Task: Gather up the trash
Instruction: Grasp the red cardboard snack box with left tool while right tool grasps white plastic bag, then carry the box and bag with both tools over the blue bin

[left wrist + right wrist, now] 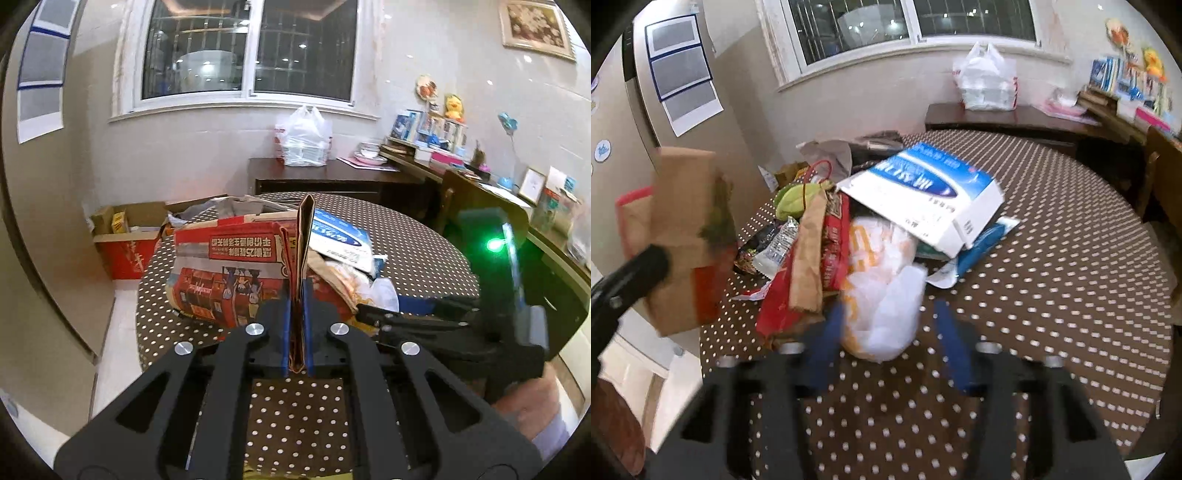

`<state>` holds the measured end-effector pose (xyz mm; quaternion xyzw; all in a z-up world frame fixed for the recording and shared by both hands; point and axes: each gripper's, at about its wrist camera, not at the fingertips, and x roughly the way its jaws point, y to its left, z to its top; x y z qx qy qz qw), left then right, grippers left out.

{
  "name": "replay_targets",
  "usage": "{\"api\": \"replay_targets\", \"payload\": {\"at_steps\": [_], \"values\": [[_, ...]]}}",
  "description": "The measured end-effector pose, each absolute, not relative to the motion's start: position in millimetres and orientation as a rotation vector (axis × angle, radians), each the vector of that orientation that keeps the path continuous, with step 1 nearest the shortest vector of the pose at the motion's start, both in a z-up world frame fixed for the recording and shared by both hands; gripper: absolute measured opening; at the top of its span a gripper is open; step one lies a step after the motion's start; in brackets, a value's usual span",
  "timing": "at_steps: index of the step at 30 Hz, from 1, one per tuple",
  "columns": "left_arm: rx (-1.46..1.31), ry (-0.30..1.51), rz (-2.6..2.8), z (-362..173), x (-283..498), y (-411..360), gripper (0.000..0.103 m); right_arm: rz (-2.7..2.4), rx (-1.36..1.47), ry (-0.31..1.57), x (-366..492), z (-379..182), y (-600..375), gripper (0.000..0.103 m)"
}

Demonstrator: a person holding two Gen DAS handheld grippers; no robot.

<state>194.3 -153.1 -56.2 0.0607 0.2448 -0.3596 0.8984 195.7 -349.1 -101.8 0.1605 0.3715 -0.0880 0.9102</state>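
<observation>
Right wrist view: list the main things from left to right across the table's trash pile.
Flattened cardboard held up at the left → brown paper bag → white and orange plastic bag between the right gripper's fingers → blue and white box.

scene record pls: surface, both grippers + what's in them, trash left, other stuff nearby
surface: round table, brown cloth with white dots
left gripper: shut on flattened cardboard box, lifted off the table
right gripper: around white plastic bag, blurred, pads not seen pressing
trash left: blue-white box, brown paper bag, red wrapper, small wrappers
nearby: full carrier bag on sideboard; open carton on floor
</observation>
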Motion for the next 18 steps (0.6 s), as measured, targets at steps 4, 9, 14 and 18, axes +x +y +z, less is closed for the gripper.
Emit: {"api": "replay_targets", "payload": {"at_steps": [4, 9, 14, 18], "values": [[0.119, 0.514, -0.679, -56.2, 195.3, -143.7, 0.006, -0.211, 0.343, 0.73, 191.8, -97.5, -353.2, 0.019], [0.083, 0.509, -0.642, -51.6, 191.3, -130.2, 0.006, -0.219, 0.368, 0.676, 171.5, -80.0, -354.3, 0.017], [0.053, 0.491, -0.616, -44.8, 180.2, -116.4, 0.006, -0.221, 0.385, 0.615, 151.7, -60.9, -348.4, 0.017], [0.034, 0.48, -0.584, -39.0, 175.1, -101.3, 0.006, -0.176, 0.372, 0.571, 143.0, -46.2, -329.0, 0.017]]}}
